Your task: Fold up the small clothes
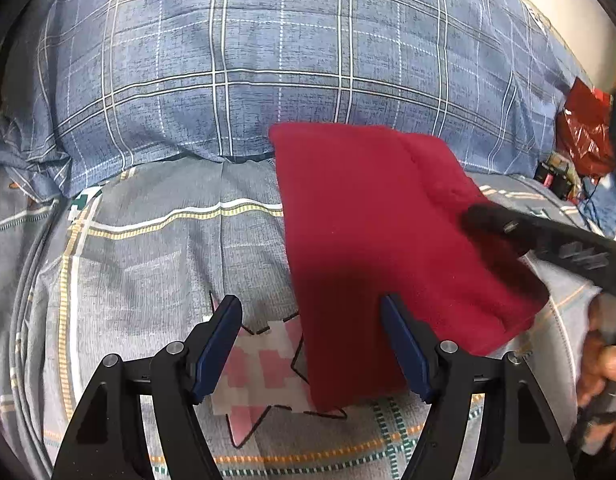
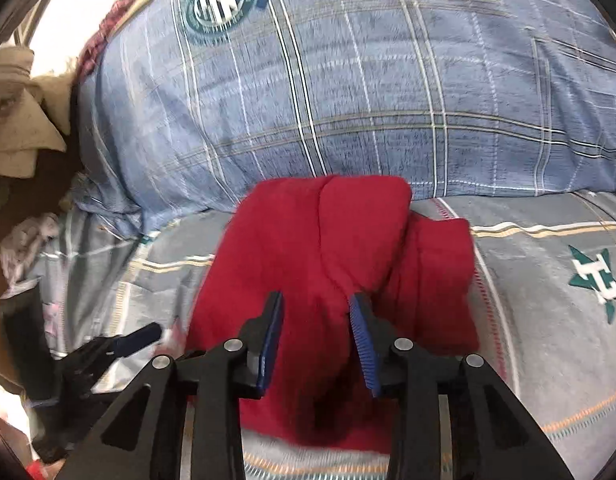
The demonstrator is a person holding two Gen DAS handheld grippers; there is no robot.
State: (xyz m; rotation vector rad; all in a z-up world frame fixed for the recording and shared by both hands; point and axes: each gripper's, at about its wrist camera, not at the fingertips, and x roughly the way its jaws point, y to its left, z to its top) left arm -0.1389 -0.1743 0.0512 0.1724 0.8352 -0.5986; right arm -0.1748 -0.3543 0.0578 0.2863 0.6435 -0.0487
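A small red garment [image 1: 388, 248] lies folded on the grey patterned bed sheet [image 1: 156, 248]. My left gripper [image 1: 312, 308] is open just above its near left edge, with the right finger over the cloth and nothing held. In the right wrist view the red garment [image 2: 308, 256] lies bunched with a fold ridge down its middle. My right gripper [image 2: 316, 308] is open right over it, with the ridge between the jaws. The right gripper also shows in the left wrist view [image 1: 488, 220], resting on the garment's right part.
A big blue plaid pillow [image 1: 268, 60] lies behind the garment. A red plastic bag [image 1: 584, 128] and clutter sit at the far right. Beige cloth [image 2: 16, 120] is piled at the left in the right wrist view. The person's hand [image 1: 604, 364] shows at the right edge.
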